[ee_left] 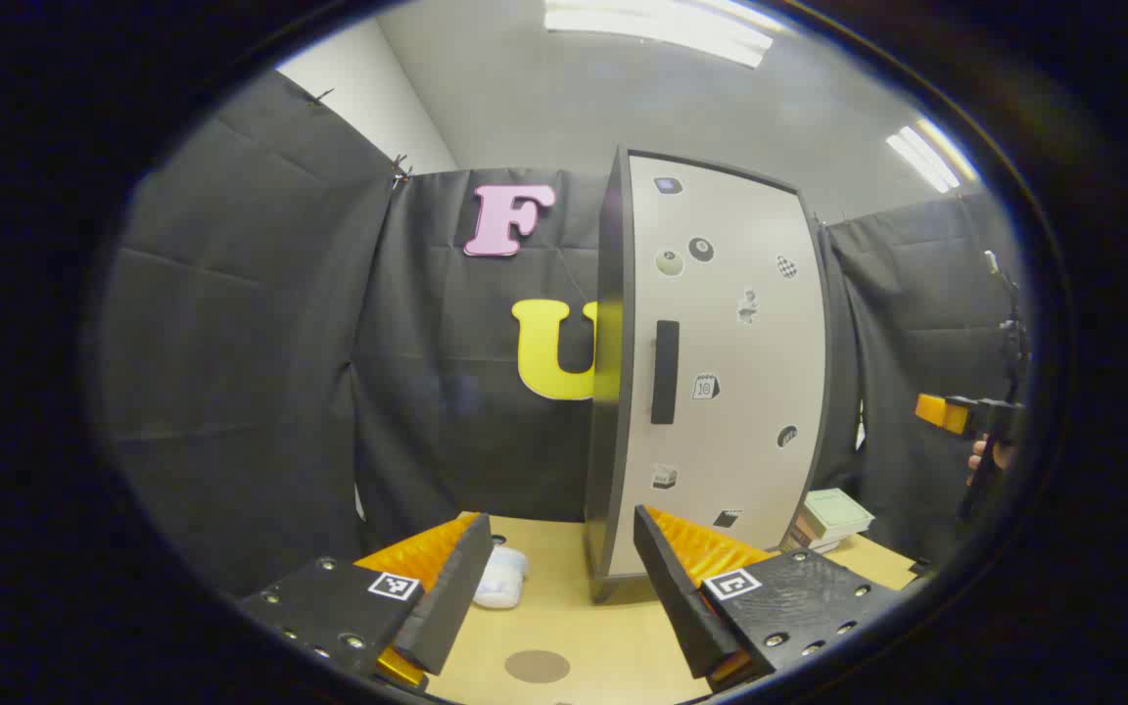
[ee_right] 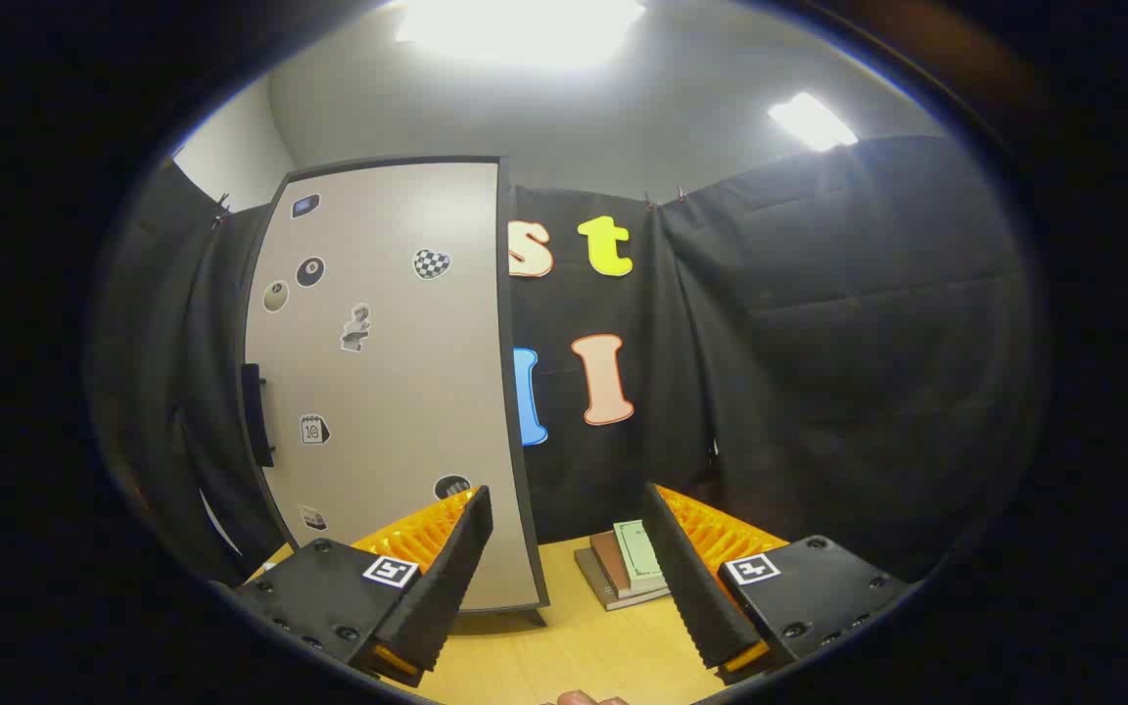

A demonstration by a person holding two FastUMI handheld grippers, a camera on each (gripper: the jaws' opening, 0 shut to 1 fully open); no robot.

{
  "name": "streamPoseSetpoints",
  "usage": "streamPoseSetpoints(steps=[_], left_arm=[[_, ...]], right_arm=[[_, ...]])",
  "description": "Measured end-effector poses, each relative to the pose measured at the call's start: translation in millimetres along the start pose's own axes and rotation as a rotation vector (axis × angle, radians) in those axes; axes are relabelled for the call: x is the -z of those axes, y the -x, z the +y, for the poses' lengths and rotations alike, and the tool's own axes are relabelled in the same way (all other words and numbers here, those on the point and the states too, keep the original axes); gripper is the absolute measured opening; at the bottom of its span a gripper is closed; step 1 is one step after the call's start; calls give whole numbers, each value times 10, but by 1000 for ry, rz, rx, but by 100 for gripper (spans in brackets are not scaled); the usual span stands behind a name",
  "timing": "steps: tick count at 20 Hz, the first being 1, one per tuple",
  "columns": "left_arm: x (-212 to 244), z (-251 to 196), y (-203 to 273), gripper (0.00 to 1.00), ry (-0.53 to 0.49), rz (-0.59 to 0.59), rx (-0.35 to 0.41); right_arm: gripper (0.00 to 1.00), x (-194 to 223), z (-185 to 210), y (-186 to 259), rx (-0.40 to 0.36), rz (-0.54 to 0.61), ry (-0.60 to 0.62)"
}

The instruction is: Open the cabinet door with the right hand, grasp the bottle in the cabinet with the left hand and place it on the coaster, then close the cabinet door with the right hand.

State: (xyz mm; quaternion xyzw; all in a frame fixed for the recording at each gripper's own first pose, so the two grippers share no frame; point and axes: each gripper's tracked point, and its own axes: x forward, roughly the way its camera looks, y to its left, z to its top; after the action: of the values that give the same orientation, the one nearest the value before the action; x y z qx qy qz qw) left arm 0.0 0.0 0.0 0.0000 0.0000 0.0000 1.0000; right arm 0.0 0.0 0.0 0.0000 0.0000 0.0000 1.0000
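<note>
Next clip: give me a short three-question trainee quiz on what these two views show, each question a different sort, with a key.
1. True or false: the cabinet door is shut.
2. The round coaster on the table holds: A) a bottle B) nothing C) a book
3. Fill in: right of the cabinet lies a stack of ____.

Key:
1. True; its handle is untouched.
2. B
3. books

Left gripper and right gripper both stand open.
</note>
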Motion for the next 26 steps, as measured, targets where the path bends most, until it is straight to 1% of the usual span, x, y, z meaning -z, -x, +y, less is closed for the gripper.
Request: streamPoseSetpoints(steps=[2,7,9,15,18,22,24,26], left_arm=[[39,-13,-2,89,2,9,5],[45,-39,-29,88,-9,13,20],[42,-62,-36,89,-17,9,29],[138,-106,-37,88,-27,25,40],[176,-113,-30,88,-30,30,40],[262,-59,11,88,-35,46,23],[268,-31,36,89,-10,44,16],[277,16,72,88,10,39,0]], right_arm=[[98,38,30,25,-8,13,-4],[98,98,45,26,2,35,-11],[98,108,70,33,-1,41,-9],[98,71,177,-11,-19,46,-18],[98,70,262,-62,-42,60,-18],[98,-11,395,-134,-79,60,-5],[98,-37,520,-171,-117,83,-11],[97,-78,708,-225,-172,113,-23]])
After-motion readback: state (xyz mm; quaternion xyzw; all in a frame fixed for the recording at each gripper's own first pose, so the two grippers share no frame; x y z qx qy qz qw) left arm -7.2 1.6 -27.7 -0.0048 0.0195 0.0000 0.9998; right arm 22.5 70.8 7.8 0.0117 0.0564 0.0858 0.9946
